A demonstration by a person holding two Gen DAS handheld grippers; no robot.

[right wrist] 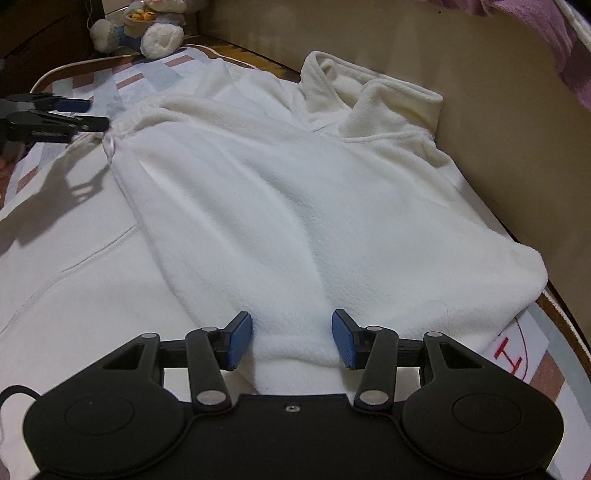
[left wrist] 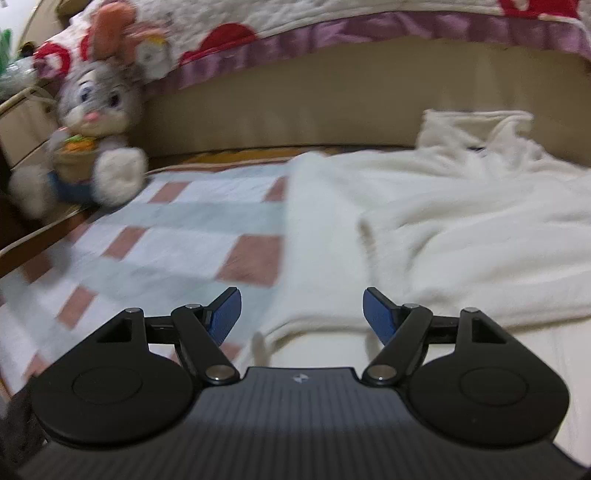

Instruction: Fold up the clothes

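A white fleece jacket (right wrist: 280, 192) lies spread on the bed, collar (right wrist: 373, 96) toward the headboard and one sleeve folded across its body. My right gripper (right wrist: 291, 339) stands open just above that sleeve's end; the fleece shows between the blue pads (right wrist: 240, 339), which do not press on it. My left gripper (left wrist: 302, 314) is also open and holds nothing, hovering over the jacket's left edge (left wrist: 317, 229). In the right wrist view the left gripper (right wrist: 98, 114) reaches in from the left by a small white cord (right wrist: 110, 146).
A grey plush rabbit (left wrist: 92, 122) sits at the bed's far left corner. The checked sheet (left wrist: 177, 229) lies bare left of the jacket. A beige headboard (left wrist: 332, 103) with a quilt (left wrist: 332, 22) draped over it runs along the far side. A paper sheet with red marks (right wrist: 517, 354) lies under the jacket's right edge.
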